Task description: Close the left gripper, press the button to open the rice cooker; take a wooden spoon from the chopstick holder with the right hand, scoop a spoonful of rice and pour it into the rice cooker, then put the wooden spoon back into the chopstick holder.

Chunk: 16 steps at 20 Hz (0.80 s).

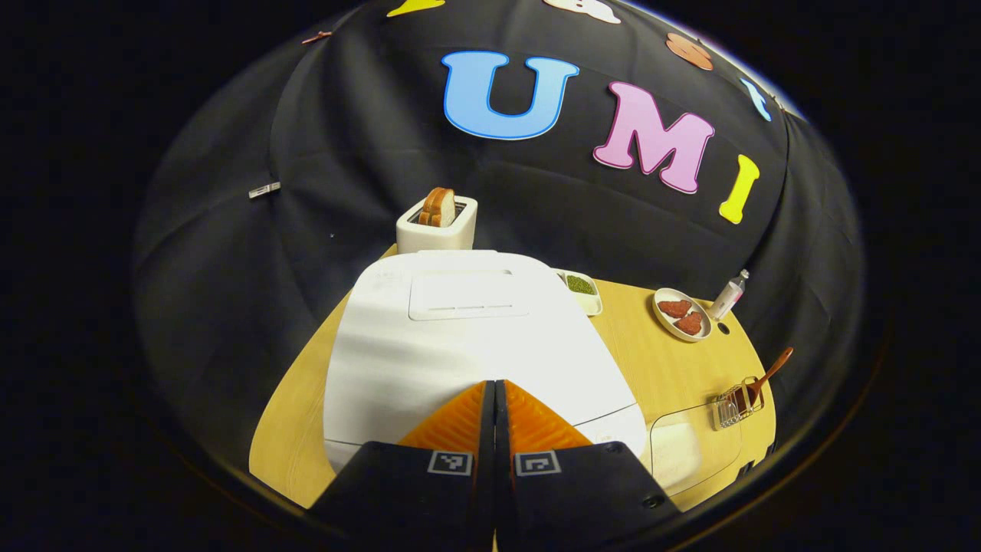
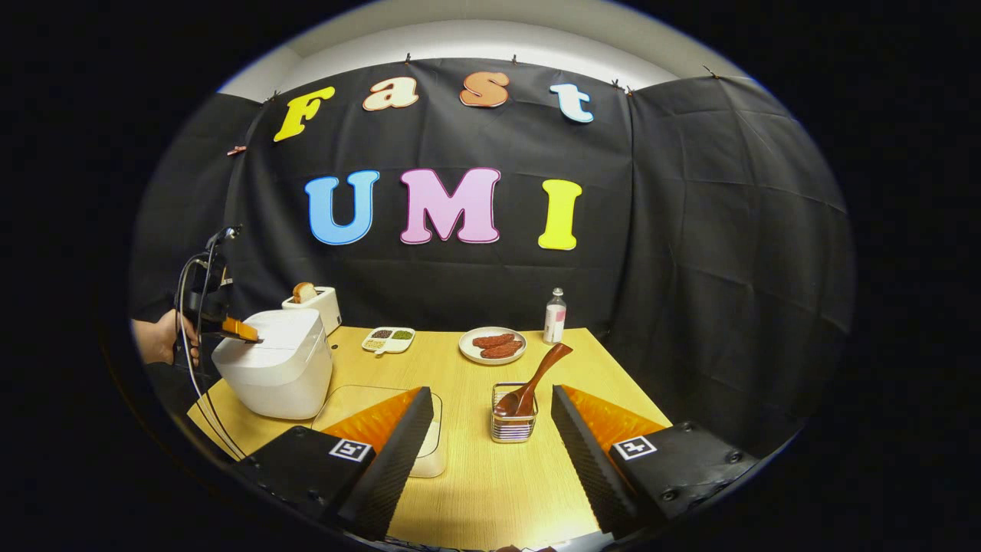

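The white rice cooker [image 1: 460,337] sits lid down on the wooden table, close under my left gripper [image 1: 495,383], whose fingers are pressed together with nothing between them and point at the lid's front edge. From the right gripper view the rice cooker [image 2: 272,368] stands at the table's left with the left gripper [image 2: 244,331] over its top, a hand behind it. A wooden spoon [image 2: 535,379] leans in the wire chopstick holder [image 2: 513,424], just ahead of my right gripper [image 2: 490,418], which is open and empty. The same spoon [image 1: 766,374] and holder [image 1: 734,406] lie far right.
A clear lidded container [image 2: 383,410] lies beside the cooker, partly behind my right gripper's left finger. At the back stand a toaster with bread [image 2: 314,300], a divided dish of grains [image 2: 388,338], a plate of meat patties [image 2: 493,345] and a small bottle [image 2: 555,316].
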{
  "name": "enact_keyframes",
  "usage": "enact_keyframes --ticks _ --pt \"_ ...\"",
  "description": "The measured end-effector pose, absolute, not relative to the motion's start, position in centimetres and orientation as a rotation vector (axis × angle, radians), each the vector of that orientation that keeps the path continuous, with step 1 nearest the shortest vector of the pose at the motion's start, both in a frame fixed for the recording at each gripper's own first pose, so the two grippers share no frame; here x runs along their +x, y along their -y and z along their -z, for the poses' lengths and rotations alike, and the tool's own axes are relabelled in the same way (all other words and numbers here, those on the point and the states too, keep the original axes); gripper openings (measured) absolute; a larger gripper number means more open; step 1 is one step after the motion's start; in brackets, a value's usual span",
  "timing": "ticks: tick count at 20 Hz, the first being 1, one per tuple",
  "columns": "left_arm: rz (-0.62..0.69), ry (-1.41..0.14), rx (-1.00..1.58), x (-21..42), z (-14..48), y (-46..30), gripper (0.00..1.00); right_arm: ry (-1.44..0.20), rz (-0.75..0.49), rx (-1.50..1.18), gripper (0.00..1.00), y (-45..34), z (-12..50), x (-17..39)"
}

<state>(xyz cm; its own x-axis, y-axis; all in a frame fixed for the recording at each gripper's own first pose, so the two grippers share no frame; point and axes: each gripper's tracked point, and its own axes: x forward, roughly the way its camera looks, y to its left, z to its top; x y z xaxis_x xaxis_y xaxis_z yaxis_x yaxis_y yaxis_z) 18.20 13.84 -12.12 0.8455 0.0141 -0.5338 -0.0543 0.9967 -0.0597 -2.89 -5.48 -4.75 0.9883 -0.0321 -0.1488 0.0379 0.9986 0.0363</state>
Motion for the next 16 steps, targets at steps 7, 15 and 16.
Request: enact_keyframes --ticks 7,15,16 --pt "-0.044 -0.318 0.026 18.2 2.0 -12.5 0.06 -0.133 0.066 0.044 0.98 6.8 4.2 -3.8" --pt "0.077 0.000 0.084 11.3 -7.9 -4.3 0.07 -0.140 0.093 0.063 0.98 7.7 4.6 -3.9" --pt "0.097 0.018 0.063 9.8 -7.9 -3.1 0.08 -0.144 0.091 0.067 0.98 7.6 4.7 -3.9"
